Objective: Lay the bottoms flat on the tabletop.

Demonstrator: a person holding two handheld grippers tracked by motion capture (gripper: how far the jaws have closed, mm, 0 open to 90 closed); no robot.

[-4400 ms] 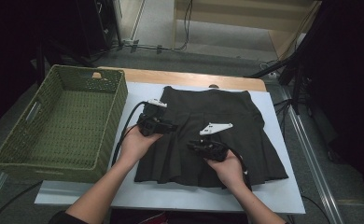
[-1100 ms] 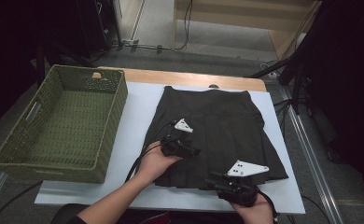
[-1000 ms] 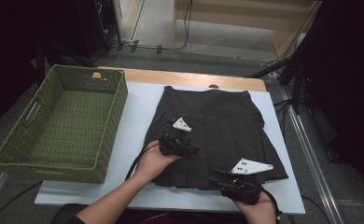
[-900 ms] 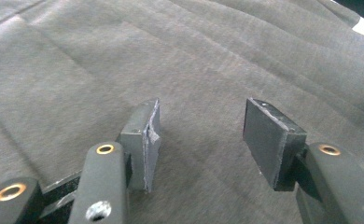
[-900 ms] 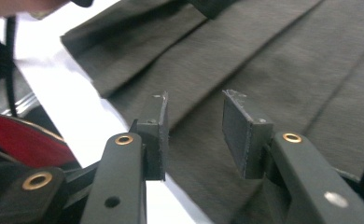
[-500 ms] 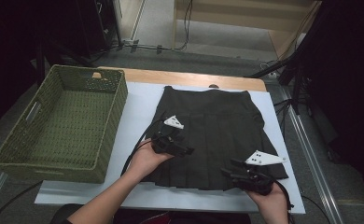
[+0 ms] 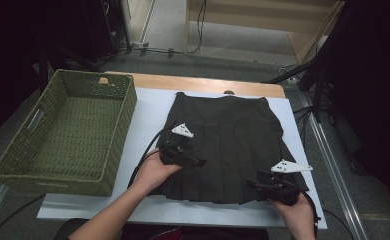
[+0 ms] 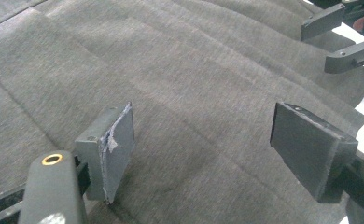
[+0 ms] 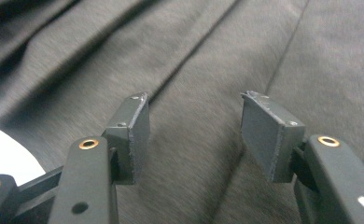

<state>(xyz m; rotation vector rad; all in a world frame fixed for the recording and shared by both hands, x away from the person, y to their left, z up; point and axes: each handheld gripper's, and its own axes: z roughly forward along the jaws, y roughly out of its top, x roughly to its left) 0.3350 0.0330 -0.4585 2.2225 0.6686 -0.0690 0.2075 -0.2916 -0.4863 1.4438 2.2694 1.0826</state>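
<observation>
A dark pleated skirt [image 7: 228, 135] lies flat on a white mat [image 7: 148, 112], waistband at the far end. My left gripper [image 7: 199, 162] hovers over the skirt's left half near the hem, jaws pointing right. In the left gripper view this left gripper [image 8: 203, 144] is open just above the cloth, having just widened, with nothing pinched. My right gripper [image 7: 252, 183] sits at the skirt's lower right hem, pointing left. Seen in the right gripper view, the right gripper [image 9: 194, 135] is open over the pleats after opening within the last second, holding nothing.
A green wicker basket [image 7: 115, 145] stands empty at the left of the mat. A wooden table edge [image 7: 203, 85] runs along the back. The right gripper's jaws appear at the upper right of the left gripper view. Dark stands and cables lie beyond the table.
The right gripper has slid rightward along the hem to the skirt's lower right corner, and its jaws have widened. The left gripper has stayed almost in place while opening.
</observation>
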